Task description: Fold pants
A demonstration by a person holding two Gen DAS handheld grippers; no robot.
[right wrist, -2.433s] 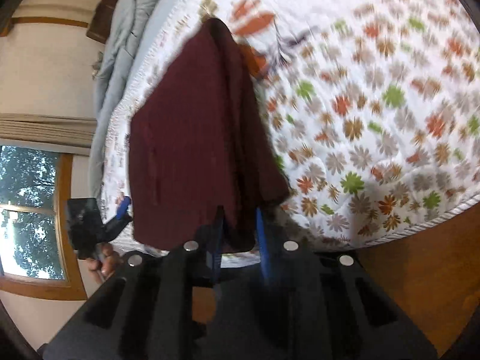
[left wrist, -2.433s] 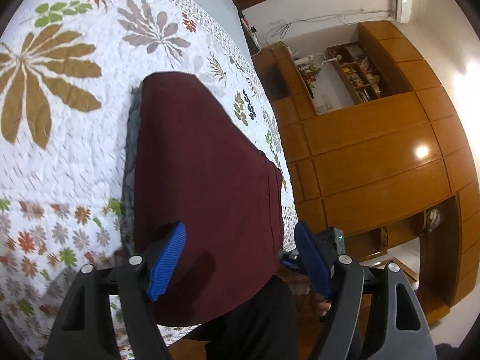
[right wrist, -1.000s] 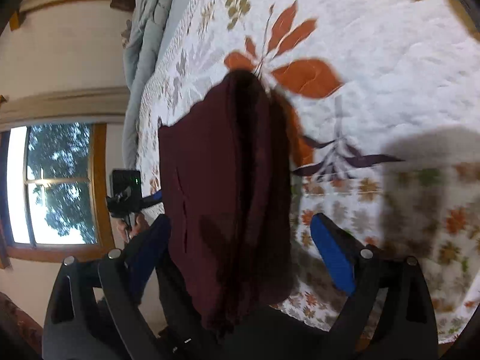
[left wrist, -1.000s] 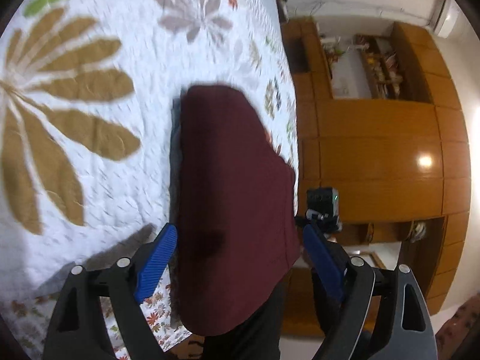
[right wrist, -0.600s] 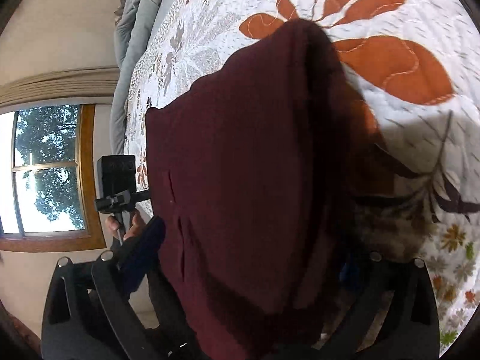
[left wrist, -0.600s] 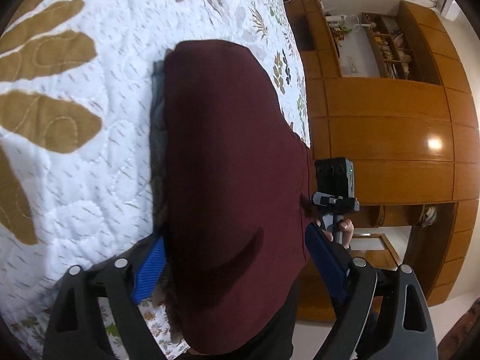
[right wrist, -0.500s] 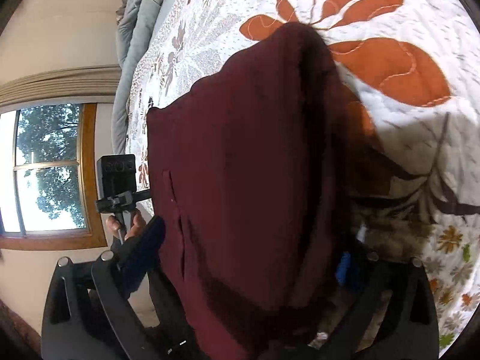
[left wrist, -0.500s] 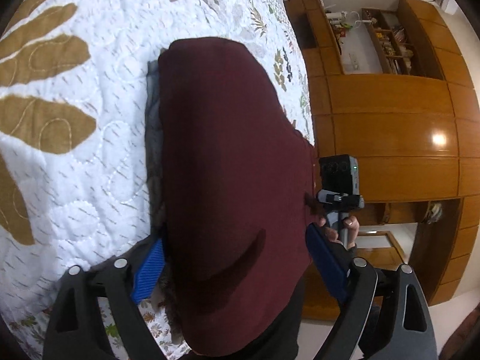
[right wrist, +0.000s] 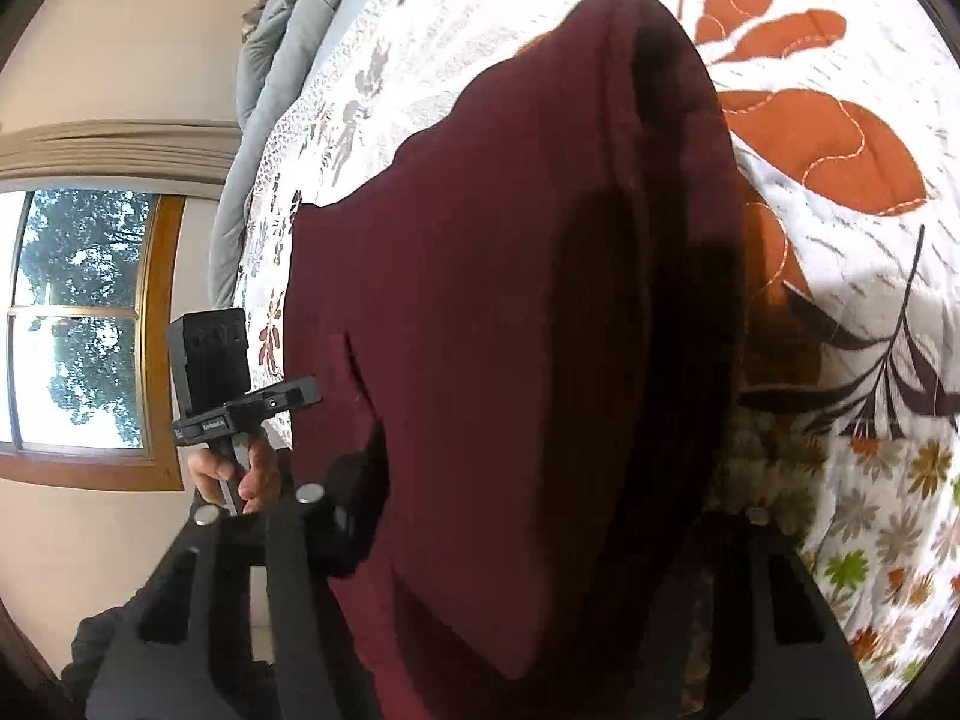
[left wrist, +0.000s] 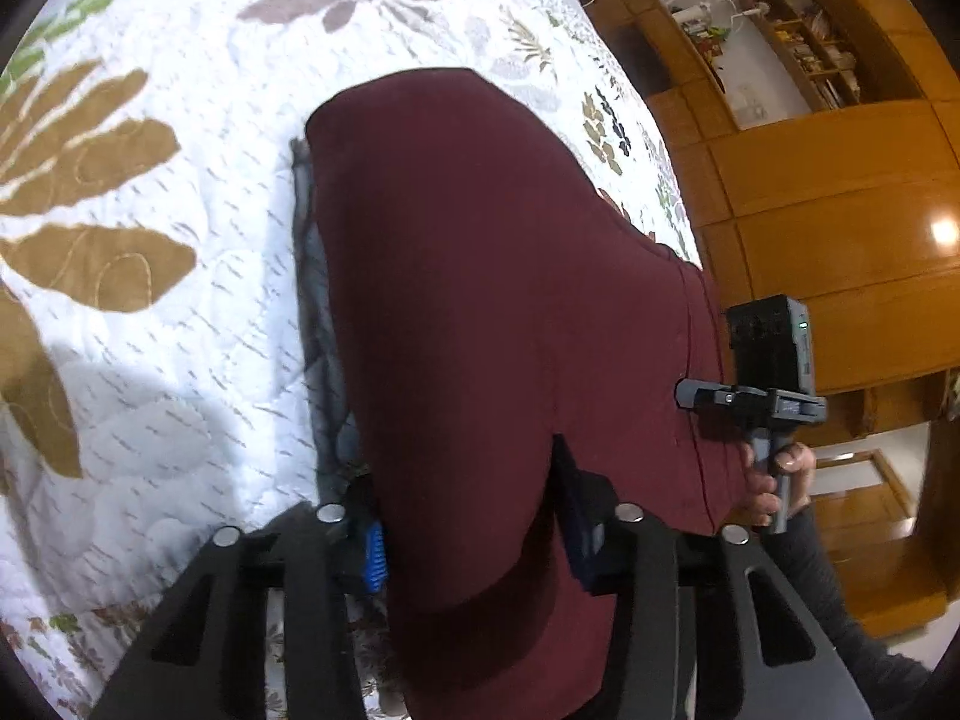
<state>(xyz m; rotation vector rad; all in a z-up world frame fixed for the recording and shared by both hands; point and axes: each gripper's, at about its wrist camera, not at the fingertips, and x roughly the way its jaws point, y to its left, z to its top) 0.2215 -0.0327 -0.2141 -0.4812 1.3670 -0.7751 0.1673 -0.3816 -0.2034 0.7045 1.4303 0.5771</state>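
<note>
Both tongs, left (left wrist: 474,531) and right (right wrist: 540,516), just closing, pinch maroon pants (left wrist: 498,300).

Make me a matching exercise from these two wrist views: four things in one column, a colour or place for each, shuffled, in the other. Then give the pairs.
Things:
1. pants
2. quilt
3. wardrobe
4. window

Descriptions:
A. white with leaf and flower prints
B. polished orange-brown wood, past the bed's edge
C. dark maroon, lying on the bed
D. shows trees outside, wooden frame

Pairs: 1-C, 2-A, 3-B, 4-D
</note>
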